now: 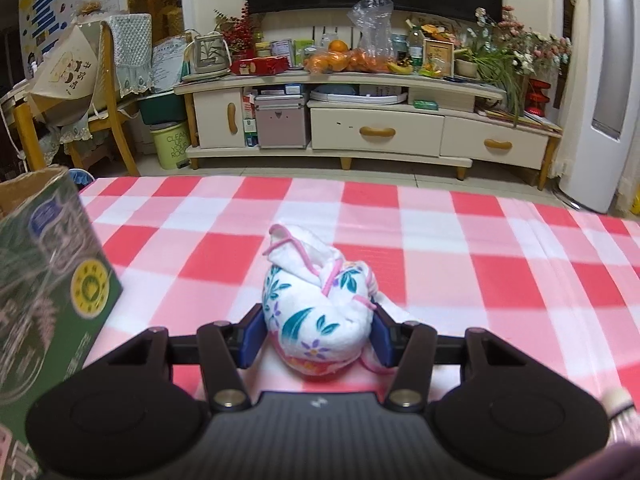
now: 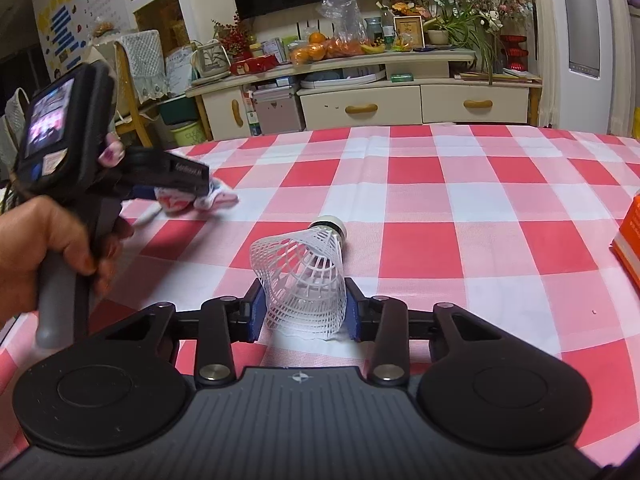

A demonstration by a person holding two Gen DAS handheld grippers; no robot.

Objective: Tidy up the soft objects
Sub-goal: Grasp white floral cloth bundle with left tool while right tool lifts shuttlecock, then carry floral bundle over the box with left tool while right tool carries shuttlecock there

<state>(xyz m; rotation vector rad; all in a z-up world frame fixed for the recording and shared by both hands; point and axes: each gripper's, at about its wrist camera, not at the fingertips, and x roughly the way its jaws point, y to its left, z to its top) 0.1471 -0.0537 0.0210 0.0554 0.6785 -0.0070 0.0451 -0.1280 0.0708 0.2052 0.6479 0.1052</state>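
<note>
My left gripper [image 1: 318,330] is shut on a bundled white cloth [image 1: 316,300] with teal leaves, purple flowers and pink trim, held just above the red-and-white checked tablecloth [image 1: 440,248]. In the right wrist view the left gripper [image 2: 188,184] shows at the left with the cloth [image 2: 216,198] in it. My right gripper [image 2: 306,314] is shut on the skirt of a white plastic shuttlecock [image 2: 308,276], which is squeezed between the blue pads [image 2: 256,316]; its cork tip points away. The shuttlecock also shows at the left wrist view's right edge [image 1: 620,408].
A green printed cardboard box [image 1: 44,292] stands close at the left of the left gripper. An orange box [image 2: 628,240] lies at the table's right edge. Beyond the table are a TV cabinet [image 1: 360,128], a wooden chair [image 1: 108,120] and a white appliance [image 1: 600,100].
</note>
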